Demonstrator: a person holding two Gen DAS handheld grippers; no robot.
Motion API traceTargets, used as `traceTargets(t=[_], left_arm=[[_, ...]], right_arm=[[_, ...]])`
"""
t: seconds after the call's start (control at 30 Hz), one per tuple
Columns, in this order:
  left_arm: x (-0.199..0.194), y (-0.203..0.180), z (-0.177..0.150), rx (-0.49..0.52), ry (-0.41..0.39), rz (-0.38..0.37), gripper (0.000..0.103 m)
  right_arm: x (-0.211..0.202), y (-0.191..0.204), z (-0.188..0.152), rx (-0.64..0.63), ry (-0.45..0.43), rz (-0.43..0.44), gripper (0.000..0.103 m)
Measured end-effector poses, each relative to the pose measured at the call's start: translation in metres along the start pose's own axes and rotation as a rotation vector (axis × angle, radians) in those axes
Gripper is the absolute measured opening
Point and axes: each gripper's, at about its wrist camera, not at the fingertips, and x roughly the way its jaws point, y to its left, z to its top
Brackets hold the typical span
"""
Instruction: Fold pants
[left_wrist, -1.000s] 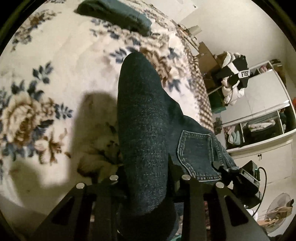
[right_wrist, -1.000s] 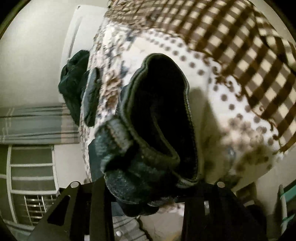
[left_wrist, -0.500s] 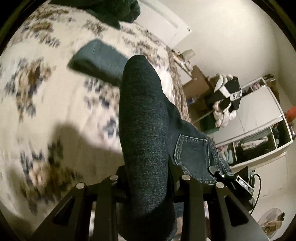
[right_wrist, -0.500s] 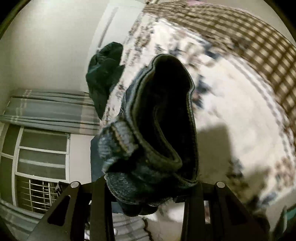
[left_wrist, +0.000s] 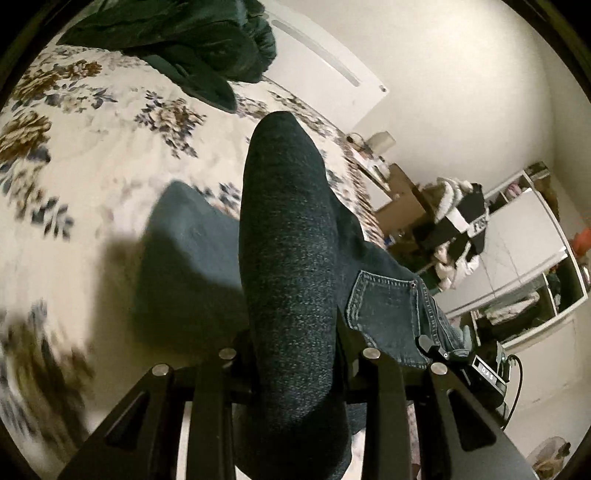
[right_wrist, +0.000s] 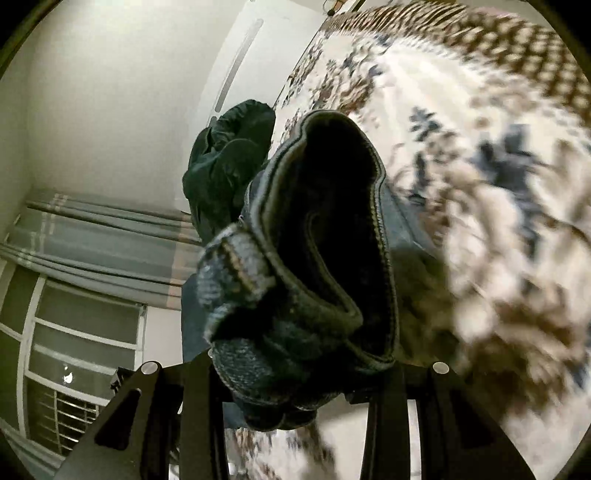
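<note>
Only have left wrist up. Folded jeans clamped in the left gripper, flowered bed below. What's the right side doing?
Observer: The right gripper is shut on the jeans too, at a bunched end with a thick stitched seam edge.
Operator: Anything on the right cam I don't get?
Observer: A window with grey curtains fills its lower left.
Operator: That dark green pile on the bed, visible there?
Observer: Yes, the dark green garment sits behind the jeans, against the white wall.
</note>
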Motion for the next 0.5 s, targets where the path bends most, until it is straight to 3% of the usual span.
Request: traceTargets(t=[0.13,0.27,0.33,0.37,0.4,0.5], left_arm=[[0.039,0.055,0.032,-0.031,0.022,0.023,0.026],[0.081,0.103,0.038,-0.067,0.101,0.093,0.027],[0.093,0.121,0.033,-0.087,0.138,0.106,0.039],[0.093,0.123,0.031,-0.087,0.144,0.122,0.045],[0.091,0.122,0.029,-0.085,0.145,0.138,0.057],[0.082,0.116,0.021,-0.068,0.156,0.180,0.064]], right_arm=[[0.080,-0.009,0.017,-0.001,0.024,-0.012,0.037],[0.143,-0.040,0.024,0.018,0.073,-0.063,0.038],[0.159,-0.055,0.029,0.029,0.089,-0.092,0.041],[0.162,-0.060,0.030,0.037,0.100,-0.098,0.047],[0.162,-0.063,0.033,0.031,0.115,-0.123,0.049],[0.149,-0.060,0.040,-0.030,0.118,-0.219,0.053]])
